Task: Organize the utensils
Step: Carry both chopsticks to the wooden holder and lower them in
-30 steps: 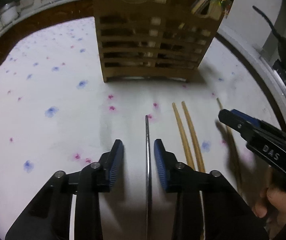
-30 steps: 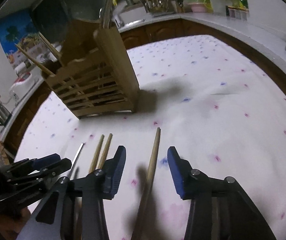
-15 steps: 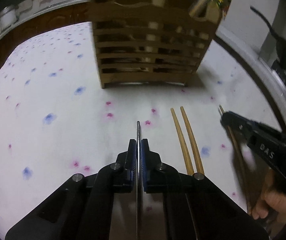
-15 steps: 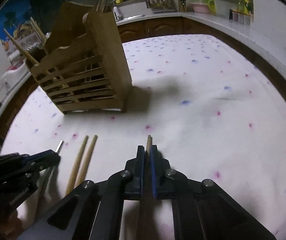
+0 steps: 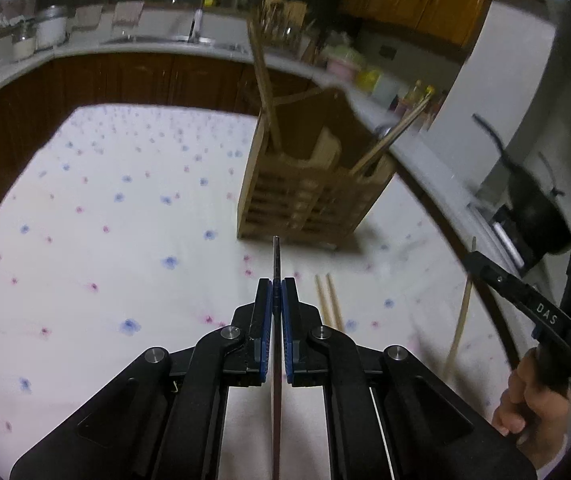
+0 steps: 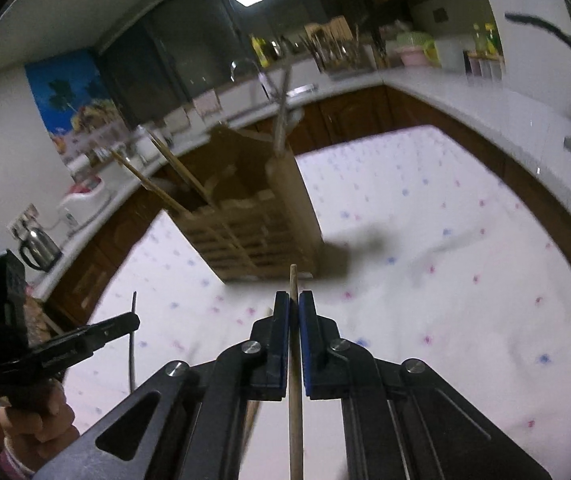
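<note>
Squarely between jaws: metal rod (image 5: 276,264), chopstick (image 6: 294,292).

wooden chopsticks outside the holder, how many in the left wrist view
3: a pair of chopsticks lying side by side on the tablecloth just right of the left gripper, and one chopstick held in the right gripper. Others may be hidden.

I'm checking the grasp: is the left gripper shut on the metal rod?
Shut. The left gripper's blue pads press both sides of the metal rod, whose tip sticks out ahead toward the wooden holder.
</note>
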{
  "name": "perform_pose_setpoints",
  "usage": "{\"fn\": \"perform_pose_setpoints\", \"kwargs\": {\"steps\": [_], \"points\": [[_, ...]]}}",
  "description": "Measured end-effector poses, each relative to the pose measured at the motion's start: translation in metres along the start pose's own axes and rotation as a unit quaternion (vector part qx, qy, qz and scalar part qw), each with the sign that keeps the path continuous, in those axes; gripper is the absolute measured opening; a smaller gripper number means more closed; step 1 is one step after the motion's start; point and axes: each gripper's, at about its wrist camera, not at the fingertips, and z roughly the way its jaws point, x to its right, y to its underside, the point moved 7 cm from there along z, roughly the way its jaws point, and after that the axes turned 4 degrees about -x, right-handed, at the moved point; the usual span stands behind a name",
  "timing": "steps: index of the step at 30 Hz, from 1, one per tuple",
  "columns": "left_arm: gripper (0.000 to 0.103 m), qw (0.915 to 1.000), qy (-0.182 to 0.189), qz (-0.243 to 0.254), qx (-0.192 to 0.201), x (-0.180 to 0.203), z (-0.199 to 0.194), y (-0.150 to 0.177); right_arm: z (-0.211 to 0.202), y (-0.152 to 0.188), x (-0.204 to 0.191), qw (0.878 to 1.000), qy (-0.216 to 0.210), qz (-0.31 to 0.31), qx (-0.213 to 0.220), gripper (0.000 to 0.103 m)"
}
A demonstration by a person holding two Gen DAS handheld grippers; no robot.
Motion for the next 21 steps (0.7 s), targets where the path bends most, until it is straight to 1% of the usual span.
{"fn": "perform_pose_setpoints", "kwargs": {"steps": [5, 9, 15, 21], "points": [[0.004, 0.9993, 0.012, 0.003, 0.037, 0.007, -0.031, -0.013, -0.033, -0.021, -0.014, 0.999, -0.012, -0.009, 0.044, 0.005], [0.004, 0.9980, 0.017, 0.006, 0.061, 0.010, -0.051, -0.023, -0.047, -0.034, -0.022, 0.998, -0.016, -0.014, 0.067, 0.005], [0.004, 0.9967, 0.014, 0.007, 0.080, 0.011, -0.062, -0.031, -0.052, -0.043, -0.027, 0.996, -0.019, -0.018, 0.081, 0.005], [0.004, 0.9961, 0.010, 0.005, 0.087, 0.009, -0.065, -0.036, -0.052, -0.047, -0.027, 0.996, -0.022, -0.021, 0.081, 0.005]]}}
